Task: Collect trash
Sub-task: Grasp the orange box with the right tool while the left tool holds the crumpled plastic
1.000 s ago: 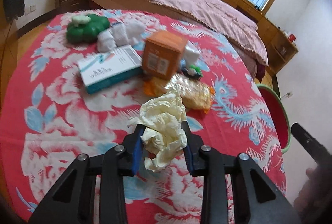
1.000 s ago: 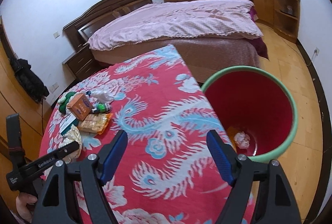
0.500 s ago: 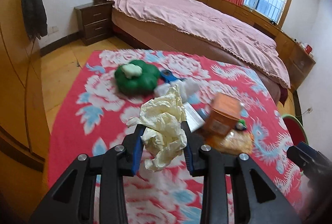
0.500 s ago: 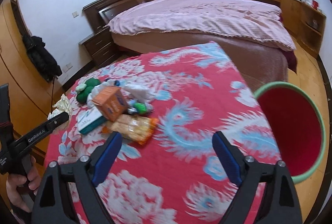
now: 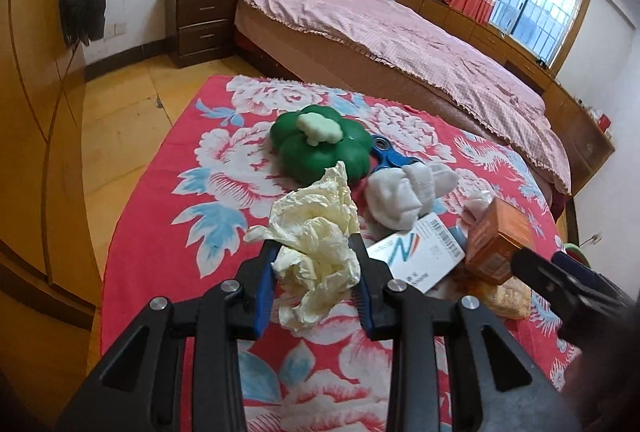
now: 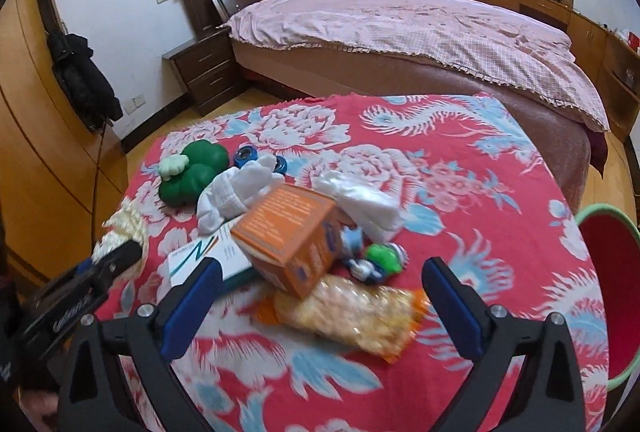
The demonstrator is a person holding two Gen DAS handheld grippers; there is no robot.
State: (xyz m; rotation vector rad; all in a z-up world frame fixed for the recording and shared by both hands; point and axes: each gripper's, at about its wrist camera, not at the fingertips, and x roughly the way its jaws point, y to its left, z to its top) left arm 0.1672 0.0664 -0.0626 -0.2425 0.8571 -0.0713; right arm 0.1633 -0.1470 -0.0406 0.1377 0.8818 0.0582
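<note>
Over the red floral table: trash run, one piece in hand

Left gripper is clamped on one crumpled yellowish wad, held above the cloth. Right gripper hangs wide open and empty over one snack bag, beside one orange box. One red bin sits off the table's right edge.

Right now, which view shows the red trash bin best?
The right wrist view: the red trash bin shows its green rim and red inside at the frame's right edge. In the left wrist view only a sliver of it peeks out behind the right gripper.
</note>
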